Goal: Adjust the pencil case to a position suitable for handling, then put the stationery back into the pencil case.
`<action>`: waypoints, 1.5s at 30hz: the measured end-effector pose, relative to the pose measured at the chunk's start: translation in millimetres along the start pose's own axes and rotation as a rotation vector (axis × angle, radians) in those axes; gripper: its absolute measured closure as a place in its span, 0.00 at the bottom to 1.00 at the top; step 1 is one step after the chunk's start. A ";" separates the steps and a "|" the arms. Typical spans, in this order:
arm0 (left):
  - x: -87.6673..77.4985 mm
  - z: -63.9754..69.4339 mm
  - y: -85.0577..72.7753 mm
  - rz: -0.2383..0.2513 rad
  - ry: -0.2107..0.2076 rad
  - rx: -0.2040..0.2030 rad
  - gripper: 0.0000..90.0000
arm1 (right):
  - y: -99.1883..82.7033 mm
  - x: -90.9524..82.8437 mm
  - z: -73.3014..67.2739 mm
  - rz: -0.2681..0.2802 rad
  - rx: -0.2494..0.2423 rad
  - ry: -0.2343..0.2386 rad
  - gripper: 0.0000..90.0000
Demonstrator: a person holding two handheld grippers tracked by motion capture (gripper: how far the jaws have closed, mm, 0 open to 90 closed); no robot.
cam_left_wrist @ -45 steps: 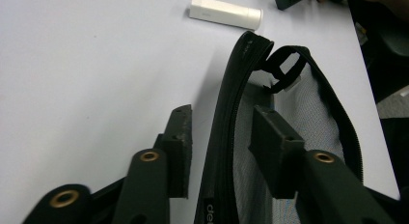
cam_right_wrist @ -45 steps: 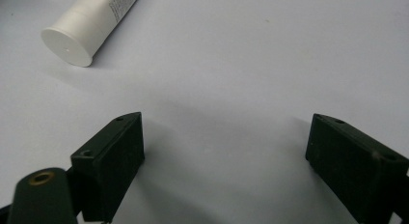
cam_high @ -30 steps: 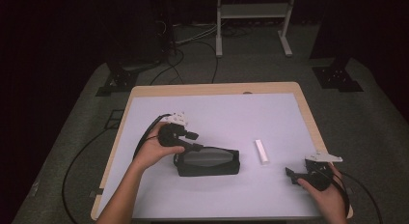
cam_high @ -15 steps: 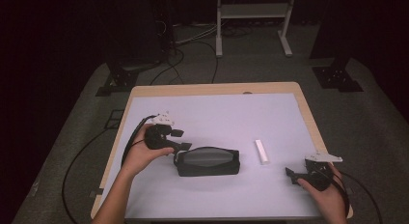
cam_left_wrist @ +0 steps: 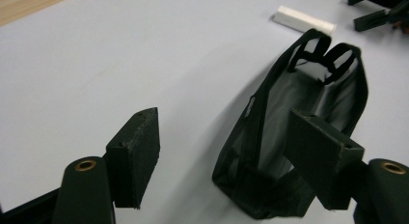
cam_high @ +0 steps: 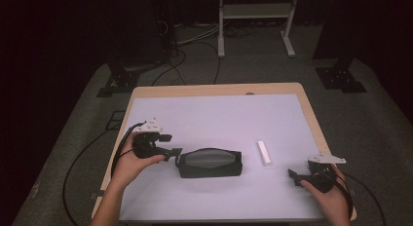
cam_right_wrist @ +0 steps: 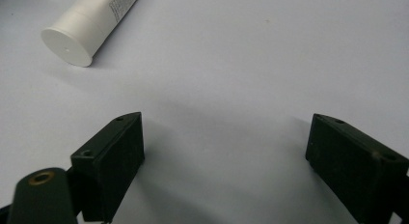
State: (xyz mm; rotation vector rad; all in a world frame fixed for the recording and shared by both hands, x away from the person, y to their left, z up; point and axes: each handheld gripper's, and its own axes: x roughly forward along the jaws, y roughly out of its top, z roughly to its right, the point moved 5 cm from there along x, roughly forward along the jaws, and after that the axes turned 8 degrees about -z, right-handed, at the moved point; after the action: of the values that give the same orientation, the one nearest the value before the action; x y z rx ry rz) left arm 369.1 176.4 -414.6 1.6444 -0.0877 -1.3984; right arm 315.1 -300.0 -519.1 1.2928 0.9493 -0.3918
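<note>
A black mesh pouch lies lengthwise on the white table, a little left of the middle. My left gripper is open just off the pouch's left end, pointing at it. In the left gripper view the pouch sits ahead with its strap loops at the far end, and the right jaw of the left gripper overlaps its side. A white tube lies to the right of the pouch. My right gripper rests open near the front right corner, nothing between the jaws of the right gripper; the tube lies ahead of it.
The table's wooden rim borders the white top. Dark floor with cables and stand legs lies beyond. The right gripper's jaws appear at the far edge of the left gripper view.
My left gripper has drawn back to the left, from above the pouch's left part to just off its end. The pouch, tube and right gripper have stayed put.
</note>
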 end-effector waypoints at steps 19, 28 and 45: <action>-24.7 4.8 -50.7 -0.013 0.121 -0.078 0.22 | 0.0 0.0 0.0 0.000 -0.005 -0.003 0.14; -20.7 12.8 -81.3 -0.043 0.185 -0.115 0.18 | 0.0 0.0 0.1 0.000 -0.005 -0.002 0.14; -3.5 3.7 -118.8 -0.065 0.271 -0.183 0.11 | 0.0 -0.3 -0.6 -0.002 -0.008 -0.009 0.14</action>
State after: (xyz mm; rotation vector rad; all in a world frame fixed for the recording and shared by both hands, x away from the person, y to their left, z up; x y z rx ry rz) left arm 306.7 242.0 -491.8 1.6777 0.2452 -1.1811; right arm 314.7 -299.5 -518.8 1.2818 0.9439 -0.3943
